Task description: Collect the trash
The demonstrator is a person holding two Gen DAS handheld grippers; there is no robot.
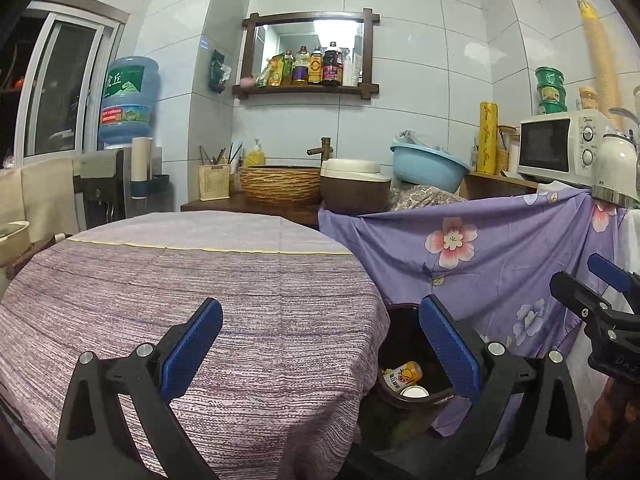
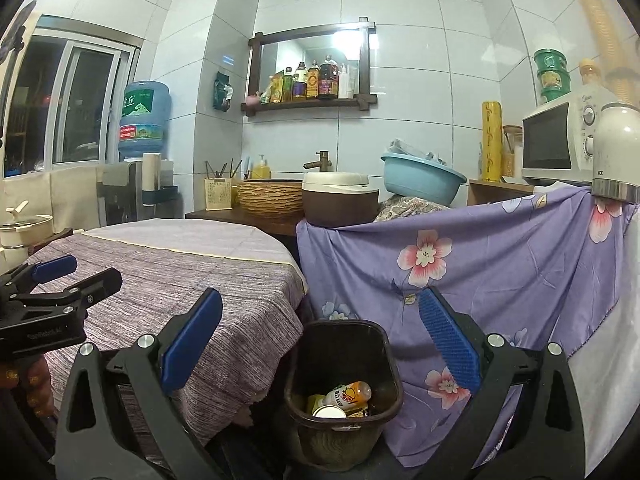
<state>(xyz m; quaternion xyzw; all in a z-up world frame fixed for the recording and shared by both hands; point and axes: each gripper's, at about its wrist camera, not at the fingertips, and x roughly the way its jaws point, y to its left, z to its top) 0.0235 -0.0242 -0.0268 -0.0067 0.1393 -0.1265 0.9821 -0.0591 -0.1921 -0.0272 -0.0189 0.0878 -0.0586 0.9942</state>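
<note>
On my left, the round counter under its striped lilac woven cloth (image 1: pixel 192 280) shows no trash on the part I can see. My left hand-held gripper (image 1: pixel 320 344) hangs above its near edge, blue pads spread wide apart and empty. Just right of the cloth's hem, on the floor between the counter and the purple flowered sheet (image 2: pixel 500 264), stands the dark brown plastic waste bin (image 2: pixel 380 344). Inside it lie the small orange-labelled plastic drink bottle (image 2: pixel 348 396), a white-rimmed cup or can (image 2: pixel 328 412) and some scraps I cannot identify. My right hand-held gripper (image 2: pixel 320 344) hovers over the bin, likewise gaping and holding nothing. I judge the bottle light, smooth and prone to roll, best pinched across its middle; the bin looks stiff and light, best taken by its rim.
</note>
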